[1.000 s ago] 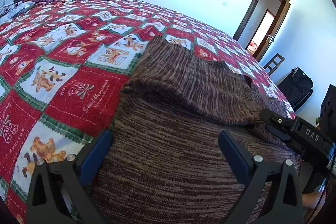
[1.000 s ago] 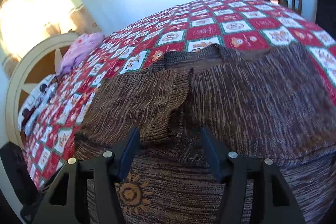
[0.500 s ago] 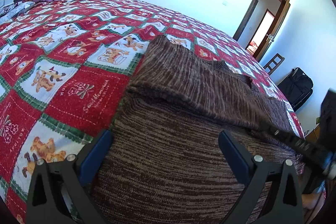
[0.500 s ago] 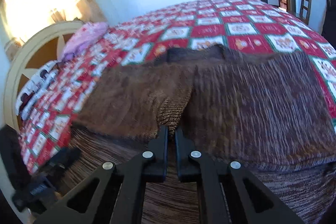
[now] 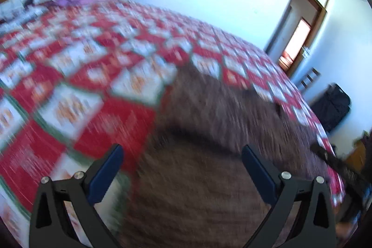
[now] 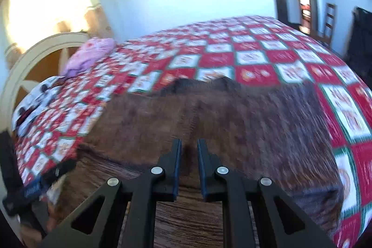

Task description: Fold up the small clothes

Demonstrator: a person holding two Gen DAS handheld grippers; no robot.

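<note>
1 brown knit sweater (image 6: pixel 244 122); 1 patchwork bedspread (image 6: pixel 255 57); 1 pink pillow (image 6: pixel 90 55); 1 chair (image 6: pixel 329 18); 2 tongs, left tongs (image 5: pixel 181 169) and right tongs (image 6: pixel 188 150).

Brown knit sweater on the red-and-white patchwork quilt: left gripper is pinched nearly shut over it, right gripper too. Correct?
Not quite. The left gripper is wide open, its blue-padded fingers spread apart above the brown knit sweater, as the left wrist view shows. The right gripper is indeed nearly shut over the sweater, which lies on the red-and-white patchwork quilt.
</note>
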